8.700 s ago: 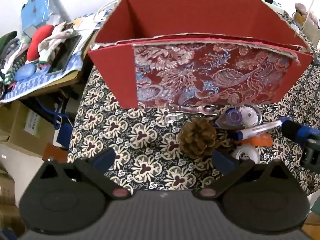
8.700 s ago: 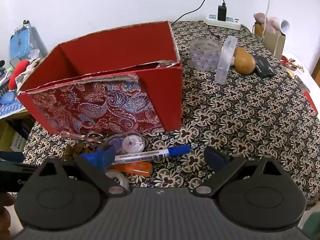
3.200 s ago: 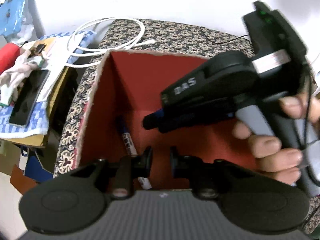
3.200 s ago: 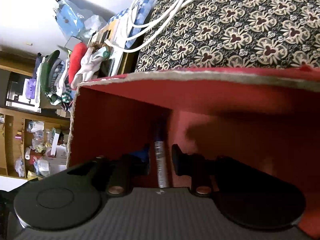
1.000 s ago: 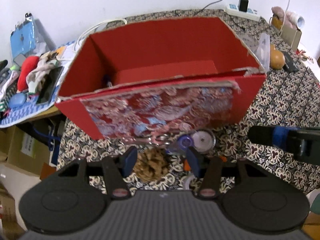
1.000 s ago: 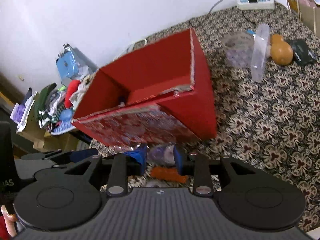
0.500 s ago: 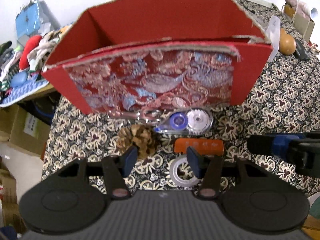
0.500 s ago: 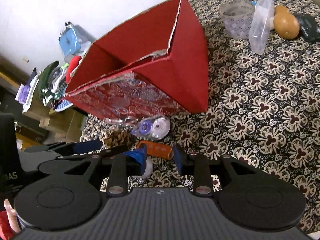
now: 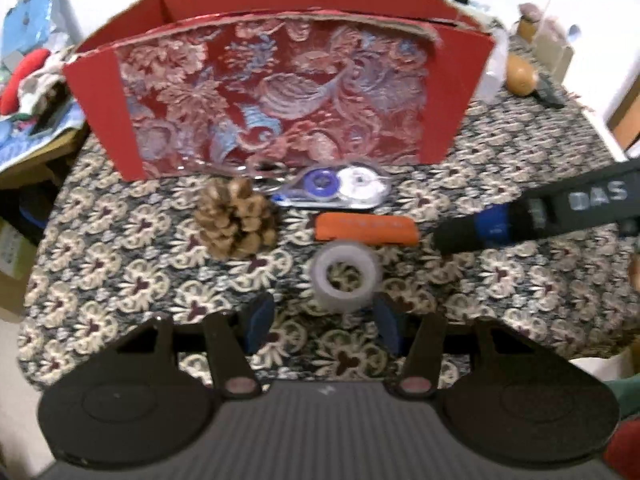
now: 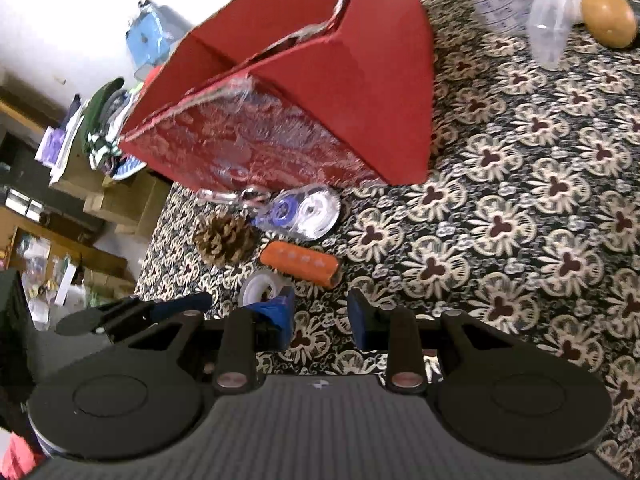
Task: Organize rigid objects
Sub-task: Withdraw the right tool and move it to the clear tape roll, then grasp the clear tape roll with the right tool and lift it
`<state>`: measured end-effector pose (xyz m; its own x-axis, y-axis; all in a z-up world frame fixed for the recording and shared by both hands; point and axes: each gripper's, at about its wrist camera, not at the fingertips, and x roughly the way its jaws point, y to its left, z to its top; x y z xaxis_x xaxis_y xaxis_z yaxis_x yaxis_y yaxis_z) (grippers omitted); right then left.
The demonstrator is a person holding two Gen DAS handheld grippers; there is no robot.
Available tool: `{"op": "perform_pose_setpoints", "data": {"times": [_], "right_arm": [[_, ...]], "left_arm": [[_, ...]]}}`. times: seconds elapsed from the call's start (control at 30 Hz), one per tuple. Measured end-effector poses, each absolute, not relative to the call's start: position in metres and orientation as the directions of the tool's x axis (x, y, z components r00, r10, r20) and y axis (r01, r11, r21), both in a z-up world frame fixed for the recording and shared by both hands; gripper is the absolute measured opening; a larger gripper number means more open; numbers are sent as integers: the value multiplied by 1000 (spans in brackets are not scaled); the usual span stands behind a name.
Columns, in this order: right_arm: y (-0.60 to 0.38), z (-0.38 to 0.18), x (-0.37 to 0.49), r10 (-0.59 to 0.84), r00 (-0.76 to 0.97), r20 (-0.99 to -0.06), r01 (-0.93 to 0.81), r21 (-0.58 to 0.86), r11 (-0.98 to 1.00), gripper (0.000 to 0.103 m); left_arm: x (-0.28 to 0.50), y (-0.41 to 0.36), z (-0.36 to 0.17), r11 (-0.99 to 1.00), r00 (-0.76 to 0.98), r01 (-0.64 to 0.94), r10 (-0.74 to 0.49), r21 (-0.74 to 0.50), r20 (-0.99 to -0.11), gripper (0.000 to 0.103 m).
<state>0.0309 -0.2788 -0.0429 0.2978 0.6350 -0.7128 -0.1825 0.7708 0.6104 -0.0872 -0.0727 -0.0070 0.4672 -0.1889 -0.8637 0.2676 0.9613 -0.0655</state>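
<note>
The left gripper (image 9: 324, 322) hangs spread and empty just short of the clear tape roll (image 9: 345, 280); the orange ribbed plastic bar (image 9: 366, 229) lies flat beyond, long axis crosswise, before the red brocade-fronted cardboard box (image 9: 276, 96); the right gripper (image 10: 320, 318) stands narrowly parted, empty.

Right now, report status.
Left gripper open, empty, above tape roll. Right gripper narrow, empty, near orange case. Pine cone, correction tape outside red box. Nothing blocking.

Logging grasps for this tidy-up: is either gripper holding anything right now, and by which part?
Nothing is held. The left gripper and right gripper both hang with empty jaws; the tape roll lies untouched on the cloth.
</note>
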Motion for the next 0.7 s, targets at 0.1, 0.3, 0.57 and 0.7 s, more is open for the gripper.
{"op": "perform_pose_setpoints", "data": {"times": [0.1, 0.3, 0.57, 0.7], "right_arm": [[-269, -43, 34, 651, 278, -707, -220, 612, 759, 13], [-248, -47, 41, 651, 241, -720, -264, 597, 758, 12], [-228, -53, 46, 625, 228, -747, -304, 555, 774, 12], [-220, -54, 46, 619, 225, -752, -328, 540, 775, 12]], "left_arm": [[-87, -73, -5, 951, 474, 290, -244, -112, -846, 55], [-80, -75, -12, 942, 461, 297, -286, -158, -840, 55], [-71, -70, -21, 943, 458, 294, -283, -157, -842, 38], [-72, -71, -22, 940, 461, 308, -282, -146, -841, 38]]}}
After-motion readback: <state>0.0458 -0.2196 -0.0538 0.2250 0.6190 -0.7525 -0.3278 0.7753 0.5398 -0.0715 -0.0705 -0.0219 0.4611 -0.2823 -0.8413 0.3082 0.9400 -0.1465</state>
